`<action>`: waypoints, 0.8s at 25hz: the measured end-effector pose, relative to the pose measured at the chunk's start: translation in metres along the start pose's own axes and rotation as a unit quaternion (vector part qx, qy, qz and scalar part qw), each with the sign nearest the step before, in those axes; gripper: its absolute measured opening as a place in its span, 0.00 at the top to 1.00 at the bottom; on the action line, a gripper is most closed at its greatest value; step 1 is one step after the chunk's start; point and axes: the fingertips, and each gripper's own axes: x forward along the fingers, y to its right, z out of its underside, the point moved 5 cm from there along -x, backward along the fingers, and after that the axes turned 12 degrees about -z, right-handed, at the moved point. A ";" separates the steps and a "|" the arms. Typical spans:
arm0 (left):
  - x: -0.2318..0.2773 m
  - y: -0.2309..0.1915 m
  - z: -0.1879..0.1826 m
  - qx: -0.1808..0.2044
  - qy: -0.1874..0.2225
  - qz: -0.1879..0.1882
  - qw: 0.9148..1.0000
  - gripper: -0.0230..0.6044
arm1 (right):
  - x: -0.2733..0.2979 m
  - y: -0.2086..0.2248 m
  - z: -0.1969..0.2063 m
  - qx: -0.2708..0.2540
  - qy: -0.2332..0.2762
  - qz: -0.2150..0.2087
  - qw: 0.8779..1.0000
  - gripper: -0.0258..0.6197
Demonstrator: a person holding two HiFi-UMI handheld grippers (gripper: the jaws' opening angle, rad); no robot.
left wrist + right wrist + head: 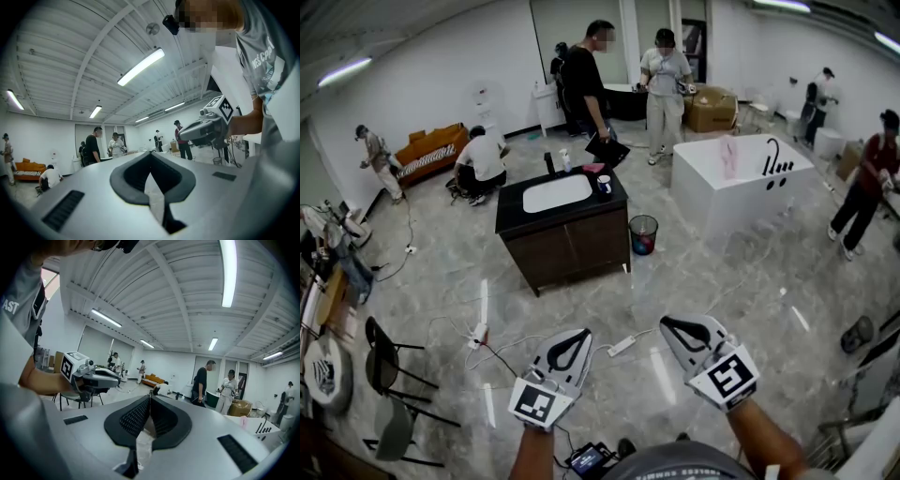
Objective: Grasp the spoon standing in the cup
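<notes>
Both grippers are out in front and low in the head view. The left gripper has its fingers clenched tip to tip with nothing between them. The right gripper is the same, pressed together and empty. Each gripper's own view confirms it, with only the far room showing beyond the closed tips.

The target is a long way off. The small dark blue cup sits on the right end of the dark wooden desk with a black top, just beside the white oval basin. It is well apart from both grippers, straight ahead across the marble floor. The spoon itself is too small to make out from here. Going by the task it stands upright in that cup, so its long axis should be vertical, with the handle up.

The cup lies almost between the two grippers' lines, a shade towards the left one, so neither hand has a real lead yet. I'd say the whole approach is still to come, and the fingers must release before closing on the handle from the side.

As for containers, a round mesh waste bin stands near the desk's front right corner, with something colourful inside it.
</notes>
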 end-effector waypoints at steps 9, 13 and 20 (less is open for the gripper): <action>-0.016 -0.023 0.009 -0.002 0.003 0.009 1.000 0.96 | 0.021 -0.018 -0.005 -0.001 0.001 0.011 1.000 0.91; -0.020 -0.032 0.010 -0.008 0.006 0.013 1.000 0.96 | 0.028 -0.024 -0.008 0.002 0.000 0.019 1.000 0.91; -0.018 -0.035 0.014 -0.010 0.009 0.026 1.000 0.96 | 0.033 -0.027 -0.006 0.001 -0.006 0.025 1.000 0.91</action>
